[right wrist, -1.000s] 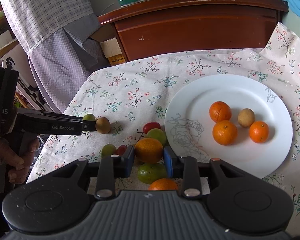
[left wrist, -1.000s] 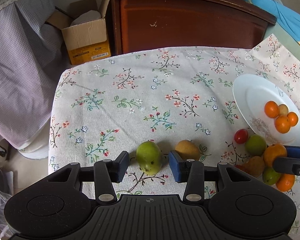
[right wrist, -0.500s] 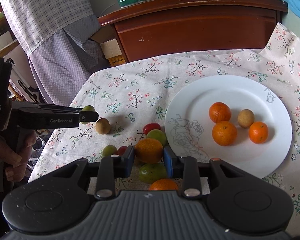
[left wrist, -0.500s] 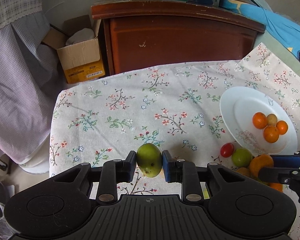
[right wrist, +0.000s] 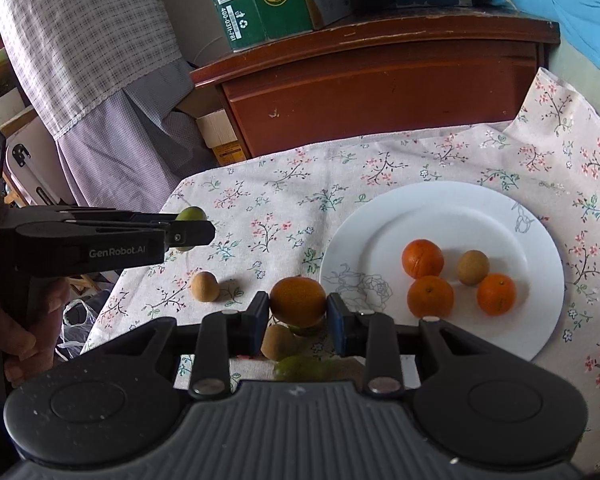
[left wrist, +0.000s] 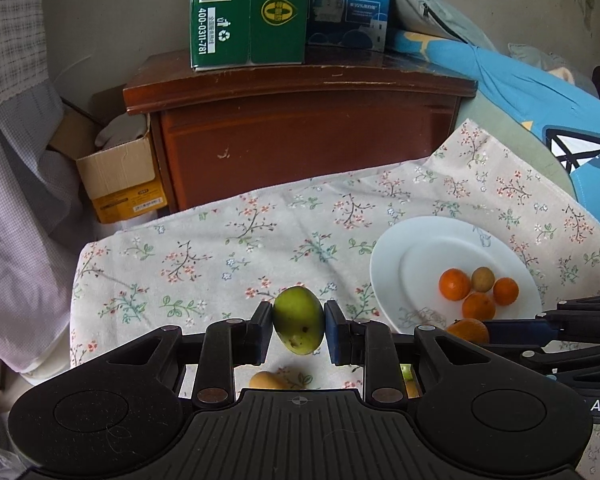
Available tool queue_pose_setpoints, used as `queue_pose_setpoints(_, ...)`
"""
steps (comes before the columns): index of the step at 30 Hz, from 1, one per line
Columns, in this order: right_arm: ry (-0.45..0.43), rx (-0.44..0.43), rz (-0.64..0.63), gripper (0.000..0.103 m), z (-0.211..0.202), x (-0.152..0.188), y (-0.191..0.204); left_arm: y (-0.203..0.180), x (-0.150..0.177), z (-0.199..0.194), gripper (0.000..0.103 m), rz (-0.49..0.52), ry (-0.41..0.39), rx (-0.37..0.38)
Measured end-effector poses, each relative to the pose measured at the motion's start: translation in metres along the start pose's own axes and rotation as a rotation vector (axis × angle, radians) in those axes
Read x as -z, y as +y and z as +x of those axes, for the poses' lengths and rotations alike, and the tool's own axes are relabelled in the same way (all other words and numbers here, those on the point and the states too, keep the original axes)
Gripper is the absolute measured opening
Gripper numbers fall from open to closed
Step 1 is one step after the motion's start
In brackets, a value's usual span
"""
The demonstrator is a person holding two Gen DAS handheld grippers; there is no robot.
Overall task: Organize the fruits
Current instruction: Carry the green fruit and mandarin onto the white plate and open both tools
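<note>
since a second ago my left hand-held gripper (left wrist: pixel 298 334) has clenched on the green fruit (left wrist: pixel 299 320) and lifted it off the floral cloth (left wrist: pixel 204 252) of the bench; it was lying on the cloth between open jaws then, and now it hangs clear of the surface, pinched between both pads. in the right wrist view the same fruit (right wrist: pixel 190 220) shows at the tip of that gripper (right wrist: pixel 188 236), above the cloth's left part. a small tan fruit (right wrist: pixel 205 287) lies on the cloth below it, apart from the rest.

my right hand-held gripper (right wrist: pixel 298 320) has kept its place, grasping an orange fruit (right wrist: pixel 298 301) between its pads just beside the white plate (right wrist: pixel 540 320). under it a brownish fruit (right wrist: pixel 278 342) and a green one (right wrist: pixel 300 368) rest on the cloth. on the plate sit three oranges (right wrist: pixel 430 296) and one small tan fruit (right wrist: pixel 473 267), close together.
</note>
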State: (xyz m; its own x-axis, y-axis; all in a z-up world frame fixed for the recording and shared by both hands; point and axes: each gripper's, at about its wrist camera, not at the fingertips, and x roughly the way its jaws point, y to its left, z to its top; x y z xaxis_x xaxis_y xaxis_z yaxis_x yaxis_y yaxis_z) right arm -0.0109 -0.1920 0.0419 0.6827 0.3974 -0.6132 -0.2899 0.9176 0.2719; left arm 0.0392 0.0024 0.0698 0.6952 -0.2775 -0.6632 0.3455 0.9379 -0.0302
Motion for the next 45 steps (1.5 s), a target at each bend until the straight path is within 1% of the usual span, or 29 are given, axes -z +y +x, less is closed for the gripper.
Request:
queue_pose_setpoints(6, -0.055, 0.030, 0.031, 0.032, -0.013, -0.012, -0.013, -0.012, -0.010, -0.001, 0.025, -0.004, -0.030, 0.029)
queue_pose_setpoints(11, -0.107, 0.074, 0.075, 0.032, -0.025, -0.023, -0.031, -0.026, -0.015, 0.000, 0.025, -0.005, -0.040, 0.071)
queue_pose_setpoints(15, -0.141, 0.133, 0.130, 0.032, -0.033, -0.029, -0.048, -0.039, -0.018, 0.004, 0.025, -0.004, -0.035, 0.114)
queue_pose_setpoints(17, -0.143, 0.165, 0.160, 0.032, -0.034, -0.031, -0.055, -0.045, -0.018, 0.007, 0.025, 0.004, -0.031, 0.125)
queue_pose_setpoints(21, -0.123, 0.215, 0.235, 0.032, -0.033, -0.029, -0.070, -0.056, -0.017, 0.015, 0.025, 0.008, -0.010, 0.149)
queue_pose_setpoints(25, -0.111, 0.229, 0.290, 0.032, -0.033, -0.026, -0.079, -0.065, -0.014, 0.022, 0.025, 0.025, 0.005, 0.158)
queue_pose_setpoints(35, -0.083, 0.261, 0.410, 0.032, -0.029, -0.020, -0.099, -0.076, -0.011, 0.041, 0.025, 0.010, 0.057, 0.196)
queue_pose_setpoints(38, -0.052, 0.281, 0.455, 0.032, -0.027, -0.017, -0.104, -0.081, -0.009, 0.046, 0.025, 0.011, 0.074, 0.200)
queue_pose_setpoints(42, 0.010, 0.270, 0.511, 0.032, -0.023, -0.010, -0.109, -0.085, -0.007, 0.052, 0.025, 0.008, 0.095, 0.205)
queue_pose_setpoints(45, 0.026, 0.262, 0.509, 0.032, -0.021, -0.007, -0.106, -0.086, -0.005, 0.057, 0.025, -0.003, 0.111, 0.206)
